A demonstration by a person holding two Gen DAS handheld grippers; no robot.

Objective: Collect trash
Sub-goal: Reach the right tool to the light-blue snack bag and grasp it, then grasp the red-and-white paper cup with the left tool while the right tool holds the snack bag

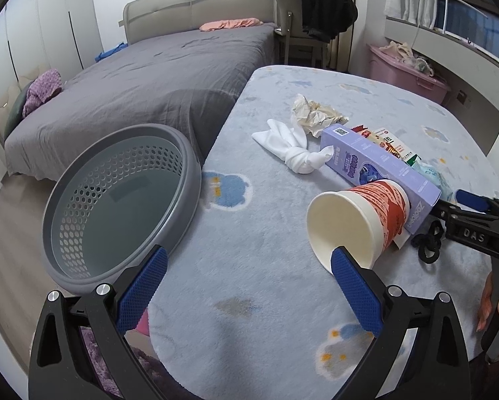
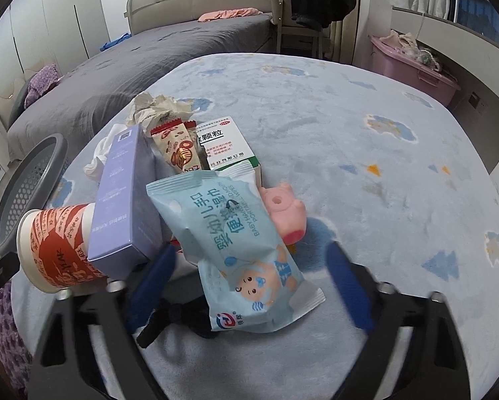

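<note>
A red and white paper cup [image 1: 359, 220] lies on its side on the blue rug-covered table, mouth toward me; it also shows in the right wrist view [image 2: 56, 246]. A purple box [image 1: 379, 170] leans on it. My left gripper [image 1: 249, 286] is open, its right finger at the cup's rim. A grey perforated basket [image 1: 116, 203] stands at the table's left edge. My right gripper [image 2: 252, 286] is open around a blue wet-wipes pack [image 2: 239, 250]. Crumpled paper [image 1: 312, 113], a knotted white cloth [image 1: 292, 150], snack wrappers [image 2: 179, 150] and a medicine box [image 2: 229, 146] lie behind.
A pink pig toy [image 2: 286, 213] lies right of the wipes pack. A black hair tie [image 1: 429, 240] lies near the cup. A grey bed [image 1: 149, 80] is behind the table, a chair with black clothes [image 1: 316, 16] and a pink bin [image 1: 409, 73] further back.
</note>
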